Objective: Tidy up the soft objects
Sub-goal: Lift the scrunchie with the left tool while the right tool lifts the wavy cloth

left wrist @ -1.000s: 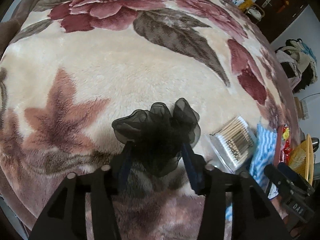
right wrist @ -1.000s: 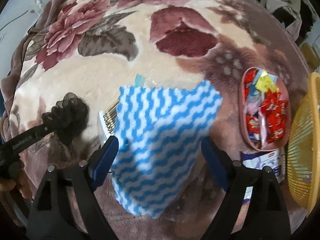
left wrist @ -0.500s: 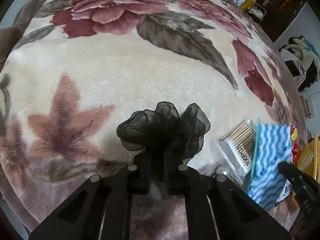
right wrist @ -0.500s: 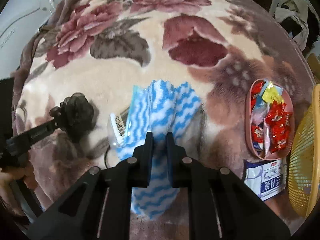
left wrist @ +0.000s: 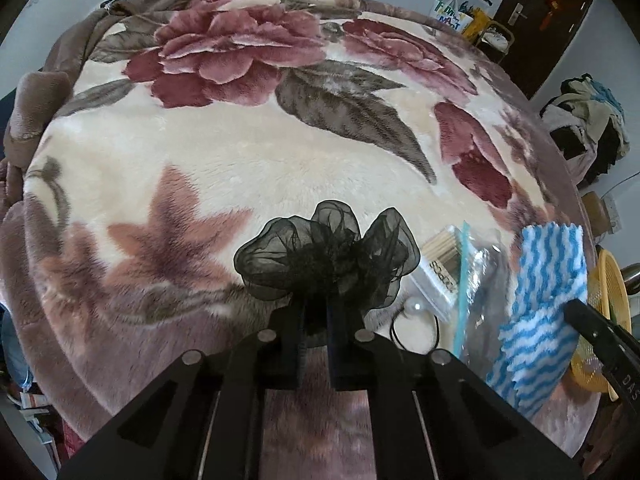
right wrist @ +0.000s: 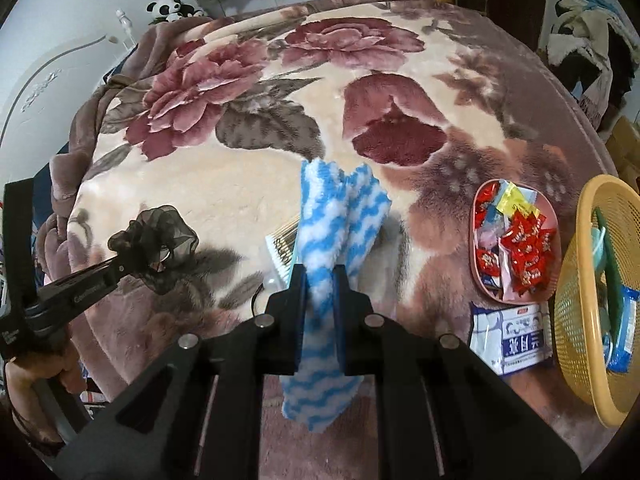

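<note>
A floral plush blanket (left wrist: pixel 240 160) is spread over the bed and serves as the work surface. The left gripper (left wrist: pixel 316 320) is clenched on a black organza scrunchie (left wrist: pixel 326 258), which is pinched at its lower edge between the two fingers and is held above the blanket; the same scrunchie is seen at the left of the right wrist view, lifted clear of the fabric at the tip of the left tool.

The right gripper (right wrist: pixel 320 280) is closed on a blue-and-white wavy-striped cloth (right wrist: pixel 340 224). The cloth is folded lengthwise between the fingers, with one part standing up beyond the fingertips and the other part hanging down below them. In the left wrist view this cloth is seen at the right edge, draped from the right tool.

A clear zip bag of cotton swabs (left wrist: pixel 442 264) is shown lying on the blanket between the two held items, and a black hair tie with a pearl bead (left wrist: pixel 416 322) is seen just beside the bag, nearer the left gripper.

On the right side of the right wrist view, a pink oval tray (right wrist: pixel 478 276) filled with wrapped candies is shown on the blanket. A white and blue printed packet (right wrist: pixel 508 340) lies just below the tray, and a yellow mesh basket (right wrist: pixel 576 280) holding packets is seen at the far right edge.
</note>
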### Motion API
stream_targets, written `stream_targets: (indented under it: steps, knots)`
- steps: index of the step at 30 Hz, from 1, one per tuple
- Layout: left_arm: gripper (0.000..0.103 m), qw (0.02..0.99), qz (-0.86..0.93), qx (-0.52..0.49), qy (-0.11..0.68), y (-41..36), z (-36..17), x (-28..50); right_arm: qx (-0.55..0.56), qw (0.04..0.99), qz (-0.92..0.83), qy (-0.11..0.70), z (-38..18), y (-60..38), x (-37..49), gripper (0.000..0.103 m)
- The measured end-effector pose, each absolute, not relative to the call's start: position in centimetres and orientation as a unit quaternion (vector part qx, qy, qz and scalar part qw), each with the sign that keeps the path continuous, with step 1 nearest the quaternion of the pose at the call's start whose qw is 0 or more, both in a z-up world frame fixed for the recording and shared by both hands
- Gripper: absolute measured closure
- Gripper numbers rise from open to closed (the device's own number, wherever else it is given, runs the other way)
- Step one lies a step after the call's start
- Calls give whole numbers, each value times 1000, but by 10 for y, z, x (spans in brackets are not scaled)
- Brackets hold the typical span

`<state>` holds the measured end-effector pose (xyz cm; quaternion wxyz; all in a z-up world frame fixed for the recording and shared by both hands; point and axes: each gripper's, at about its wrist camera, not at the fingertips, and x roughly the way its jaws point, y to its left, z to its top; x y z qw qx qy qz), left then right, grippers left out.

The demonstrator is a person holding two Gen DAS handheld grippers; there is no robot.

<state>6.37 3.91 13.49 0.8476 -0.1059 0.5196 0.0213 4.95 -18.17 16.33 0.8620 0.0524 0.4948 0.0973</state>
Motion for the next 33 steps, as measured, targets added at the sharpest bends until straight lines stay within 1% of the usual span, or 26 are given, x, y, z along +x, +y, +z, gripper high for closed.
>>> stream_targets:
  steps: [11,18,33]
  knots:
    - [97,861,20,-90,501,34,166,24,59,864,108,488,173,-179,23,90]
    - [97,865,18,-79,496,25,175,7,62,870,107,477,183,-183,9,90]
    - [97,870,1,-60,490,-4,191,-6,74,881,99,457,199,-204,-11,90]
